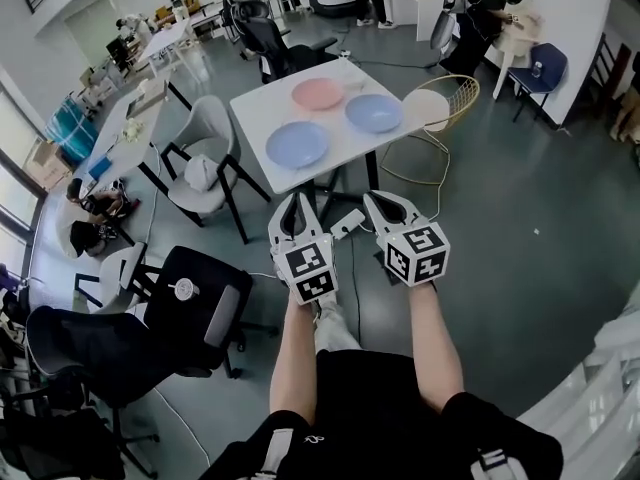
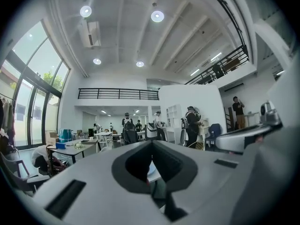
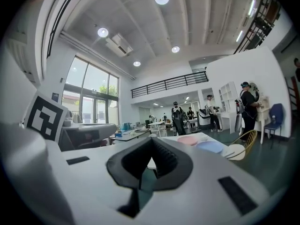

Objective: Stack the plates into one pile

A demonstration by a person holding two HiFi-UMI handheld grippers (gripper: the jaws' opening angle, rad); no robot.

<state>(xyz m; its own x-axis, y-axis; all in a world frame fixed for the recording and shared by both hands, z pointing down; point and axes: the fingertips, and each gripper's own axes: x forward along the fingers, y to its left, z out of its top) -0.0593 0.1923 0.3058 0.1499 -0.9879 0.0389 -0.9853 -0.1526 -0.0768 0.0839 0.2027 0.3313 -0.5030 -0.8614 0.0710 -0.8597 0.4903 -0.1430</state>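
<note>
Person is standing well short of the table (image 1: 265,103), holding both grippers out level and side by side, pointing toward it. The left gripper (image 1: 296,199) is showing its jaws pressed together with nothing between them; the right gripper (image 1: 371,200) is the same, closed and empty. This looks like a carrying posture, since nothing is within reach yet. All three plates are lying flat and apart on the tabletop, none overlapping. The pink plate (image 1: 318,93) is sitting at the far side, one blue plate (image 1: 374,112) just beside it toward the wire chair (image 1: 445,98), and the other blue plate (image 1: 297,144) nearer the person's edge. Laid singly like this, they read as a start layout, so stacking is judged not yet begun. The jaws will need spreading before any rim can be taken. As for writing, only the black-and-white square markers on the gripper cubes are showing. No brand or lettering is legible on plates, table or chairs.
</note>
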